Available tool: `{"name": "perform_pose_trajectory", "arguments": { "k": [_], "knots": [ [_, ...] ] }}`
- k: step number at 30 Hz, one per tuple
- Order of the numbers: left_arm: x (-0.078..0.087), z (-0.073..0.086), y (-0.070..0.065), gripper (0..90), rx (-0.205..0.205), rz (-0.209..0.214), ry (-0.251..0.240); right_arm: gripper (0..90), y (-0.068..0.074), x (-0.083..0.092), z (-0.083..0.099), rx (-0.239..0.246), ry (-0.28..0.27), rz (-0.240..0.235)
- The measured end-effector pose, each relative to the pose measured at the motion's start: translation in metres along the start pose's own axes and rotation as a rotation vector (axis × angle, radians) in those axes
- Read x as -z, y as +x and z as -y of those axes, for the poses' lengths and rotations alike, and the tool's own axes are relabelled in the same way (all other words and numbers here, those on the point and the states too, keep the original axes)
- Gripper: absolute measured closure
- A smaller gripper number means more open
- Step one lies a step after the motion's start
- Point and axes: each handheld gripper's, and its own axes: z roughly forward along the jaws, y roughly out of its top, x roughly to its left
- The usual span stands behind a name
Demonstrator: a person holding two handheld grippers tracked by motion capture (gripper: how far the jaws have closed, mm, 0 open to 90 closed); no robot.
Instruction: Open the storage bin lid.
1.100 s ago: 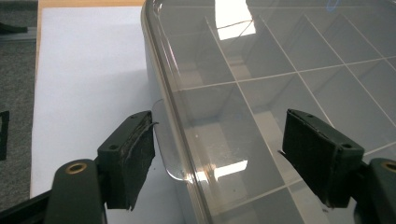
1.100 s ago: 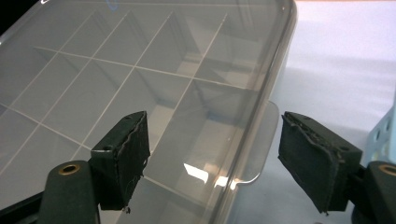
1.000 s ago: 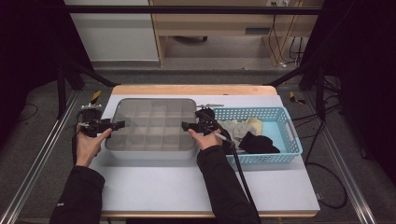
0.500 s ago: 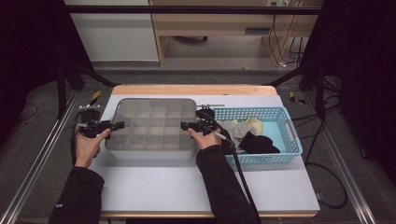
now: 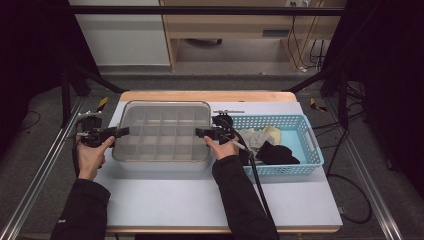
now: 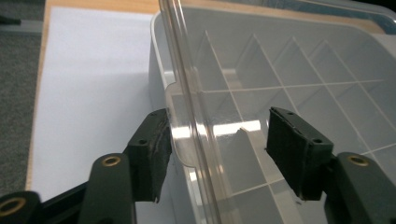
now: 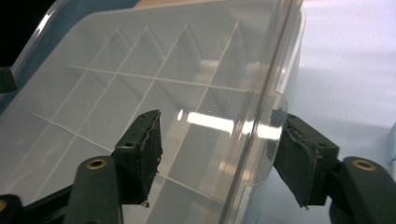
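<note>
We see the clear plastic compartment box (image 5: 161,134) with its transparent lid on the white tabletop (image 5: 200,200), just left of a light blue mesh basket (image 5: 309,150). Our left gripper (image 5: 121,131) and right gripper (image 5: 199,132) straddle its end tabs; both jaws have just been closing, a gap remaining.

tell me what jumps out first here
A clear lidded box with a grid of compartments sits mid-table, the left tongs and right tongs straddling the lid's edge tabs at either end, their jaws just closing. To its right, a blue basket holds crumpled cloths.
</note>
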Motion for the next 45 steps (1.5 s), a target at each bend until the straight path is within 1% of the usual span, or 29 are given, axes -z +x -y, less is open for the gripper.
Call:
{"name": "perform_pose_trajectory", "arguments": {
  "k": [2, 5, 8, 9, 11, 14, 15, 16, 17, 19, 21, 22, 25, 29, 36, 39, 40, 43, 45],
  "knots": [
    [0.006, 0.0, 0.0, 43.4, -0.001, -0.001, -0.018, 40.1, 0.002, 0.005, -0.001, 0.005, -0.013, -0.005],
    [0.013, 0.0, -0.001, 47.4, -0.011, -0.009, -0.033, 44.2, 0.004, 0.011, -0.002, 0.012, -0.034, -0.016],
    [0.02, 0.001, -0.001, 49.7, -0.013, -0.008, -0.047, 47.5, 0.008, 0.017, -0.003, 0.02, -0.054, -0.013],
    [0.022, 0.002, -0.001, 51.7, -0.013, -0.006, -0.054, 49.0, 0.008, 0.02, -0.003, 0.023, -0.058, -0.016],
    [0.026, 0.002, -0.002, 52.8, -0.013, -0.003, -0.064, 49.8, 0.008, 0.021, -0.003, 0.024, -0.059, -0.021],
    [0.032, 0.003, -0.003, 55.8, -0.011, 0.007, -0.085, 52.9, 0.008, 0.026, -0.004, 0.014, -0.059, -0.036],
    [0.034, 0.003, -0.003, 57.8, -0.011, 0.009, -0.093, 55.2, 0.007, 0.03, -0.005, 0.01, -0.065, -0.045],
    [0.036, 0.003, -0.003, 57.8, -0.009, 0.014, -0.101, 55.2, 0.007, 0.03, -0.005, 0.01, -0.065, -0.045],
    [0.039, 0.004, -0.004, 59.9, -0.009, 0.017, -0.11, 57.4, 0.007, 0.035, -0.005, -0.002, -0.07, -0.061],
    [0.044, 0.004, -0.005, 60.8, -0.011, 0.023, -0.123, 58.3, 0.007, 0.037, -0.005, 0.002, -0.074, -0.067],
    [0.047, 0.005, -0.006, 62.4, -0.014, 0.027, -0.131, 60.2, 0.007, 0.041, -0.005, -0.006, -0.08, -0.078],
    [0.05, 0.005, -0.007, 63.6, -0.02, 0.028, -0.137, 61.6, 0.006, 0.045, -0.004, -0.005, -0.09, -0.09],
    [0.056, 0.006, -0.01, 64.7, -0.028, 0.032, -0.152, 62.7, 0.007, 0.049, -0.004, -0.007, -0.092, -0.096],
    [0.066, 0.008, -0.013, 67.4, -0.033, 0.041, -0.178, 64.7, 0.008, 0.058, -0.003, -0.004, -0.1, -0.113],
    [0.078, 0.011, -0.018, 68.9, -0.051, 0.045, -0.193, 66.1, 0.011, 0.068, -0.001, 0.015, -0.109, -0.129],
    [0.083, 0.012, -0.022, 69.0, -0.059, 0.042, -0.201, 66.6, 0.012, 0.073, 0.0, 0.014, -0.114, -0.14],
    [0.086, 0.013, -0.024, 69.0, -0.065, 0.04, -0.204, 66.8, 0.014, 0.078, 0.001, 0.023, -0.118, -0.145],
    [0.093, 0.014, -0.029, 69.0, -0.077, 0.038, -0.209, 67.0, 0.015, 0.083, 0.002, 0.03, -0.123, -0.149],
    [0.098, 0.015, -0.033, 69.0, -0.083, 0.038, -0.212, 67.2, 0.017, 0.09, 0.004, 0.04, -0.128, -0.152]
  ]
}}
